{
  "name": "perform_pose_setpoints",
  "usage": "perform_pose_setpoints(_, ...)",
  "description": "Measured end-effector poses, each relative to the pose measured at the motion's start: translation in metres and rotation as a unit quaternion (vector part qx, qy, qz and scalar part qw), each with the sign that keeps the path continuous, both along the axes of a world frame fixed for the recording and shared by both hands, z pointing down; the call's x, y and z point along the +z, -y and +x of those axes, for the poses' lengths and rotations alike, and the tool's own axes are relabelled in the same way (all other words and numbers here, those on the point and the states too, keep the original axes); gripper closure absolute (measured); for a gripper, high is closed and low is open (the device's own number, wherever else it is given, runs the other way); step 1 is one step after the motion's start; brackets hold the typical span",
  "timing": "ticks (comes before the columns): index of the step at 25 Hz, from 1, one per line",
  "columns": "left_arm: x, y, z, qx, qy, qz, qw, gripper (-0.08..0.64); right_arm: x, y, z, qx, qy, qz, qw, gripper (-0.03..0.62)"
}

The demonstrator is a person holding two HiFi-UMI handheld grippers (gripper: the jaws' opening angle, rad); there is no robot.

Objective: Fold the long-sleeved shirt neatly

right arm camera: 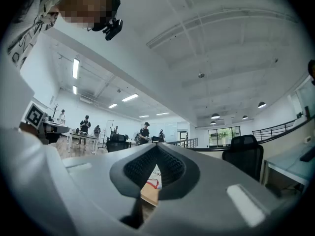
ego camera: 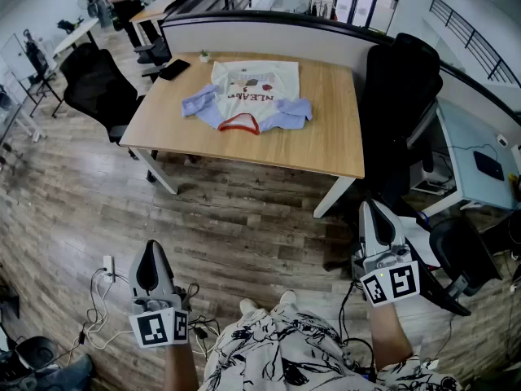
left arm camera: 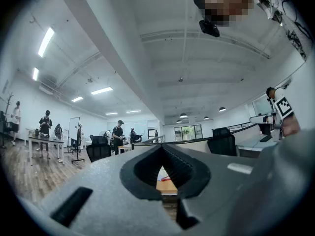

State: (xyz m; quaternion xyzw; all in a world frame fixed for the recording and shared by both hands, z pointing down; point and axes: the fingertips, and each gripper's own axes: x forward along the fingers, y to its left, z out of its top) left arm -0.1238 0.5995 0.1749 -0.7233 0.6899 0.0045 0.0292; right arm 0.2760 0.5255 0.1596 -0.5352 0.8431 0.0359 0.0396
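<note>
The long-sleeved shirt (ego camera: 252, 96) lies on the wooden table (ego camera: 326, 141) far ahead of me. It is white with red print and a red collar, and its light blue sleeves are bunched at both sides. My left gripper (ego camera: 151, 249) is low at the left over the floor, shut and holding nothing. My right gripper (ego camera: 370, 208) is at the right, also shut and holding nothing. Both are well short of the table. Through the shut left gripper (left arm camera: 161, 150) a sliver of the shirt (left arm camera: 168, 178) shows. The right gripper (right arm camera: 156, 149) frames the same shirt (right arm camera: 152, 182).
Black office chairs stand left (ego camera: 98, 84) and right (ego camera: 399, 88) of the table. A dark flat item (ego camera: 174, 69) lies on its far left corner. Cables and a power strip (ego camera: 102, 296) lie on the wooden floor. A side desk (ego camera: 480, 161) is at the right. People stand far behind.
</note>
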Motion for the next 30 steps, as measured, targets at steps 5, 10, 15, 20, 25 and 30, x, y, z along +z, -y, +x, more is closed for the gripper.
perform_pose_setpoints(5, -0.003, 0.0, 0.001, 0.012, -0.01, 0.005, 0.9999, 0.56, -0.001, 0.0, -0.004, -0.003, -0.004, -0.001, 1.0, 0.587)
perform_pose_setpoints(10, -0.001, 0.0, 0.002, 0.008, -0.008, -0.004, 0.9999, 0.56, 0.0, -0.002, -0.005, -0.007, 0.0, -0.002, 1.0, 0.588)
perform_pose_setpoints(15, 0.002, 0.0, -0.001, -0.003, -0.021, -0.007, 0.9998, 0.558, 0.0, -0.004, -0.005, -0.021, 0.035, -0.003, 0.999, 0.586)
perform_pose_setpoints(20, 0.002, -0.003, 0.004, -0.006, 0.008, -0.004, 0.9999, 0.558, 0.006, -0.004, -0.003, -0.018, 0.025, -0.008, 1.0, 0.584)
perform_pose_setpoints(25, 0.001, -0.005, 0.008, -0.005, 0.014, 0.001, 0.9999, 0.478, 0.009, -0.005, -0.001, -0.02, 0.021, -0.011, 1.0, 0.504)
perform_pose_setpoints(30, -0.002, -0.005, 0.007, -0.006, 0.012, 0.002, 0.9999, 0.404, 0.008, -0.006, -0.001, -0.022, 0.024, -0.016, 0.999, 0.387)
